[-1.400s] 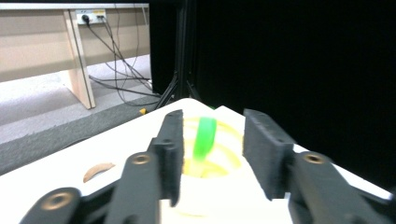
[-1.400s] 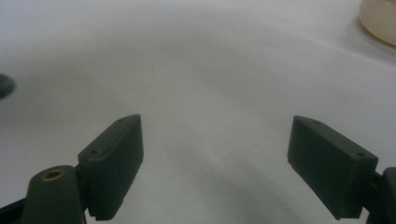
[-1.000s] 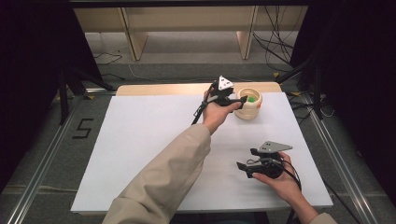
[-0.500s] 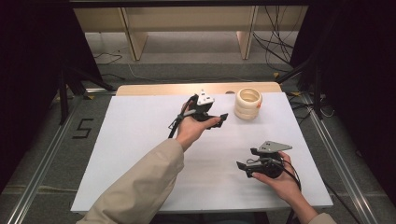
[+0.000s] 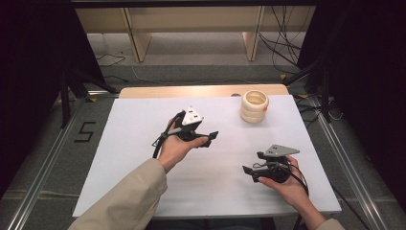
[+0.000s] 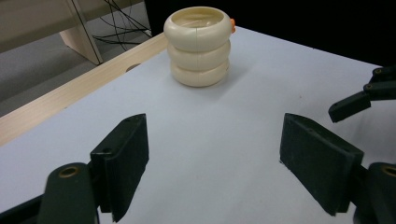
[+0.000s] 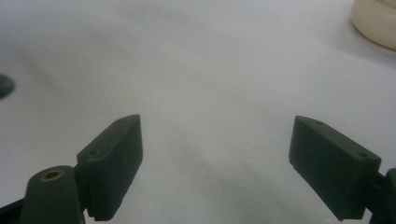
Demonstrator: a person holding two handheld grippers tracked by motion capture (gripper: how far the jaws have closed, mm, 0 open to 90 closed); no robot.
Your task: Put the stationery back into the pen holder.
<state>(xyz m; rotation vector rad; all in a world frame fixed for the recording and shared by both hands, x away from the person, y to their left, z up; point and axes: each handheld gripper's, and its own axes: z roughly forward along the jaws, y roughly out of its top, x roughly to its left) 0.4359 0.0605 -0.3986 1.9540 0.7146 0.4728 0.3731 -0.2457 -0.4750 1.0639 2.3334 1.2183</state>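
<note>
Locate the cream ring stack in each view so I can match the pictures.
High view: ring stack upper right of centre, near the table's far edge.
Left gripper view: top centre, beyond the open jaws.
Right gripper view: top right corner, cut off by the frame.
Shared landmark: the white tabletop it stands on.

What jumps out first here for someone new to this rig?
The cream ribbed ring stack standing upright and alone at the table's far right edge. Then the left gripper mid-table with nothing between its open jaws, pointing toward the stack, and the right gripper near the front right, also open and empty.
</note>
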